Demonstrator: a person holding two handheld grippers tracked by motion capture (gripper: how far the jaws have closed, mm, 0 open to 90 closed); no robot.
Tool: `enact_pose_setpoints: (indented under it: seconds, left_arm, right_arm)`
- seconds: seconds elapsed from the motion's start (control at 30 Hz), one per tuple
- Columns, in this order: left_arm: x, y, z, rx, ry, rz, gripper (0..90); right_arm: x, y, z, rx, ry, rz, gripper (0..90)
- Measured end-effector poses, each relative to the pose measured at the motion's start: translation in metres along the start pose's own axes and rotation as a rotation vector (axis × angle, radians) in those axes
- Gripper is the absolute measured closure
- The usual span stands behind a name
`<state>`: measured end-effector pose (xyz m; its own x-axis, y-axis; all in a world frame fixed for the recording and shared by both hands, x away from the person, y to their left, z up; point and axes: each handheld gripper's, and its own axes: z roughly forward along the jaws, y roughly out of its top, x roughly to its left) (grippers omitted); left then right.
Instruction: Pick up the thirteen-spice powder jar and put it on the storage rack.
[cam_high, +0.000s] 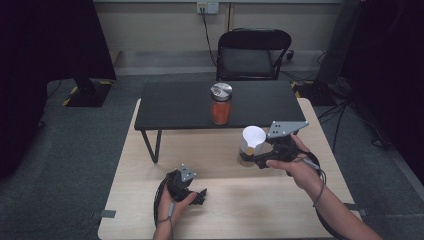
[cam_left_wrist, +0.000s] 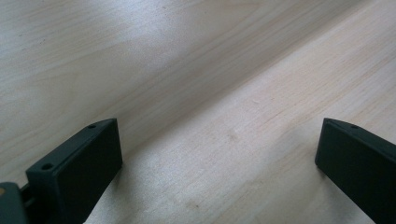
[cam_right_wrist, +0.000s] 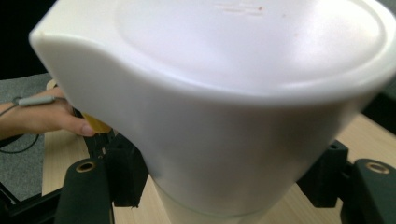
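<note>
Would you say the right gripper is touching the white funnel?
Touching: in the right gripper view, the right gripper has its jaws pressed against both sides of the white funnel.

Two bare forearms, no sleeves. Each hand carries a black two-jaw gripper. The left gripper (cam_high: 200, 195) has a small grey three-cornered plate on top, dotted with dark holes, and a black cable looping beside the wrist. The right gripper (cam_high: 251, 161) has a larger grey plate of the same kind; its dark cable trails along the forearm. The jaws are matte black blocks with small round screw holes near their tips.
</note>
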<state>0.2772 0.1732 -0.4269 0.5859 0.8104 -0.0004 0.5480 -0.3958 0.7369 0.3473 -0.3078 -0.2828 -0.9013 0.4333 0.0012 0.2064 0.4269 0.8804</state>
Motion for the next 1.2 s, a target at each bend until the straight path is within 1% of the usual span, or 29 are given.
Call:
enact_pose_setpoints:
  seconds: [0.1, 0.2, 0.43, 0.7, 0.8, 0.97, 1.2]
  left_arm:
    - [0.000, 0.000, 0.000, 0.000, 0.000, -0.001, 0.0]
    - [0.000, 0.000, 0.000, 0.000, 0.000, 0.000, 0.0]
    - [0.000, 0.000, 0.000, 0.000, 0.000, 0.000, 0.0]
    - [0.000, 0.000, 0.000, 0.000, 0.000, 0.000, 0.0]
    - [0.000, 0.000, 0.000, 0.000, 0.000, 0.000, 0.0]
    - [0.000, 0.000, 0.000, 0.000, 0.000, 0.000, 0.0]
    - [0.000, 0.000, 0.000, 0.001, 0.000, 0.001, 0.0]
  right_arm:
    - [-0.001, 0.008, -0.003, -0.002, 0.004, 0.003, 30.7]
    - [-0.001, 0.016, -0.006, -0.004, -0.002, 0.004, 30.7]
    - [-0.003, 0.030, -0.010, -0.006, -0.002, 0.008, 30.8]
    - [-0.008, 0.046, -0.017, -0.007, -0.018, -0.006, 30.8]
    - [-0.011, 0.050, -0.019, -0.017, -0.018, 0.003, 30.8]
    - [-0.013, 0.061, -0.021, -0.017, -0.026, 0.004, 30.8]
    - [-0.015, 0.076, -0.024, -0.025, -0.036, 0.006, 30.8]
